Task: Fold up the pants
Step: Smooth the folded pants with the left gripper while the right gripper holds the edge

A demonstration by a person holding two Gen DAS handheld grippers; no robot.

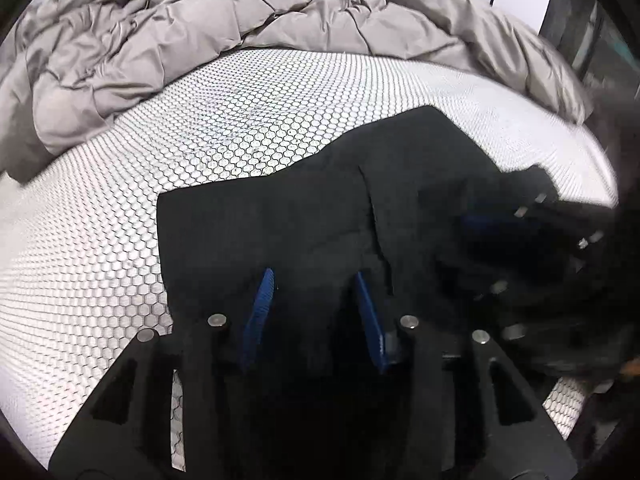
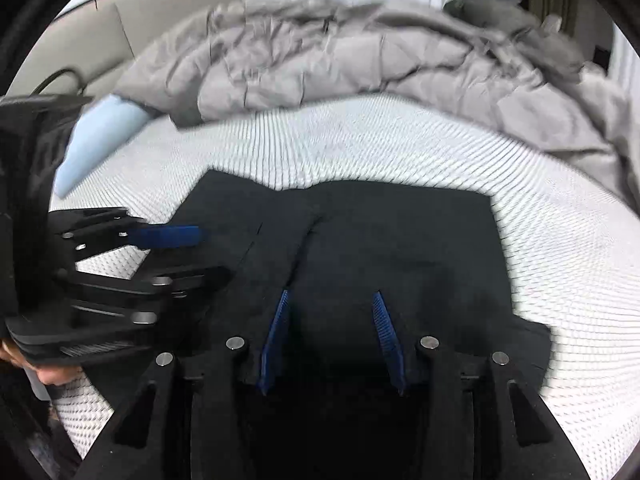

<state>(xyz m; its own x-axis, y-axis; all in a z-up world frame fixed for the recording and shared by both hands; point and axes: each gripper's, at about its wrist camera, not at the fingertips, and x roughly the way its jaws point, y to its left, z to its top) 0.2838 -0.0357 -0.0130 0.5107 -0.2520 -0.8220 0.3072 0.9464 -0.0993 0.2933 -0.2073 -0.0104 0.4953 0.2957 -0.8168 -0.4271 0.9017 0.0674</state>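
Left gripper (image 1: 312, 280) sat part-open over black pants (image 1: 280, 216), cloth between blue pads, contact unclear. Right gripper (image 2: 332, 300) likewise, jaws narrowed, grip impossible to confirm. Pants lay flat on mattress (image 1: 100, 240) just ahead of both. Probably gripping an edge for a fold; next needs firm pinches, then an even lift across.

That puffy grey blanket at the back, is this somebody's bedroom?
Most likely a bedroom. The crumpled grey quilted duvet is heaped on a bed with a white honeycomb-patterned cover, a pale blue pillow lies at one side, and black pants are spread on top.
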